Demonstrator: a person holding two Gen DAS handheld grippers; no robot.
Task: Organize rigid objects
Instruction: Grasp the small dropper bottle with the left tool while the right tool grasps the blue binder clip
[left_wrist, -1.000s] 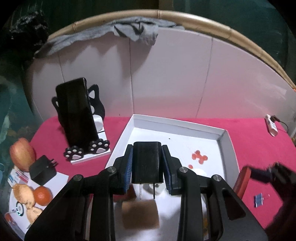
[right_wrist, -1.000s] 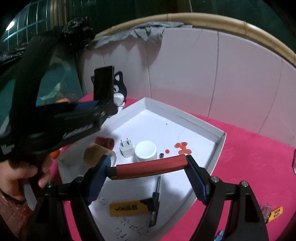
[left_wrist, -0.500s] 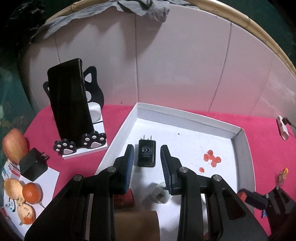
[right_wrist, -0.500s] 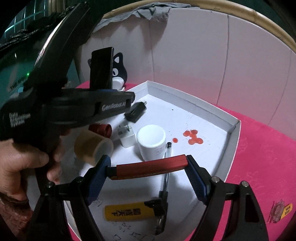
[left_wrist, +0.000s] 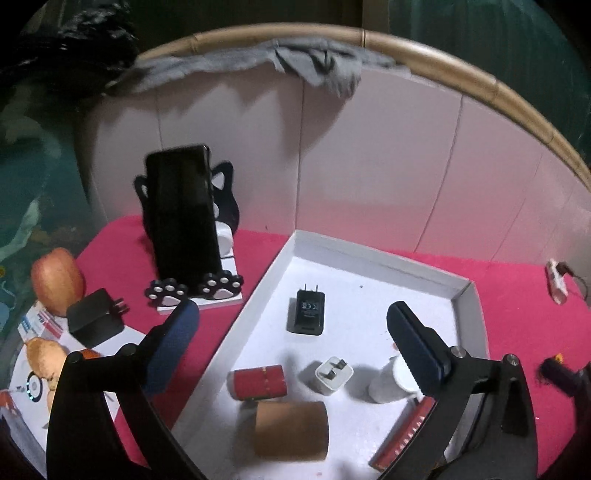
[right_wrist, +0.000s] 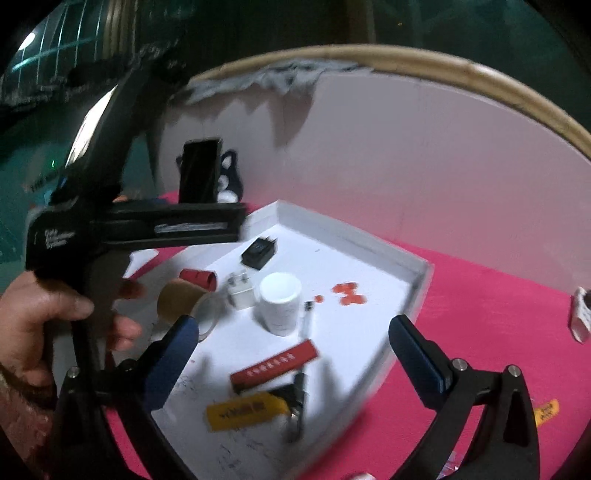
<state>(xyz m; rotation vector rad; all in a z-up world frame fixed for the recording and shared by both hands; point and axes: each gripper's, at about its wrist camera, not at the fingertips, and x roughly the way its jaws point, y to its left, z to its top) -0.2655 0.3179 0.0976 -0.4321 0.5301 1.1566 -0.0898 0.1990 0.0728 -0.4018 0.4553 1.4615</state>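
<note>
A white tray (left_wrist: 373, 254) lies on the red cloth. In it rest a black charger (left_wrist: 306, 312), a white charger (left_wrist: 330, 376), a red cylinder (left_wrist: 258, 382), a brown tape roll (left_wrist: 291, 430) and a white jar (left_wrist: 388, 382). My left gripper (left_wrist: 295, 347) hovers over the tray, its jaws opening wide, nothing pressed between them. My right gripper (right_wrist: 295, 356) is likewise opening. The red bar (right_wrist: 275, 365) lies loose on the tray floor (right_wrist: 351, 332) beneath it, beside a yellow lighter (right_wrist: 247, 410) and a pen (right_wrist: 306, 321).
A black phone (left_wrist: 181, 221) leans on a cat-shaped stand at the back left. An apple (left_wrist: 57, 280) and another black charger (left_wrist: 96, 315) sit at the far left. A white wall panel (left_wrist: 369, 166) closes the back. A hand (right_wrist: 37, 321) grips the other tool's handle.
The left gripper let go of the black charger, which now lies in the tray, and spread wide. The right gripper released the red bar into the tray. Both pulled back.
</note>
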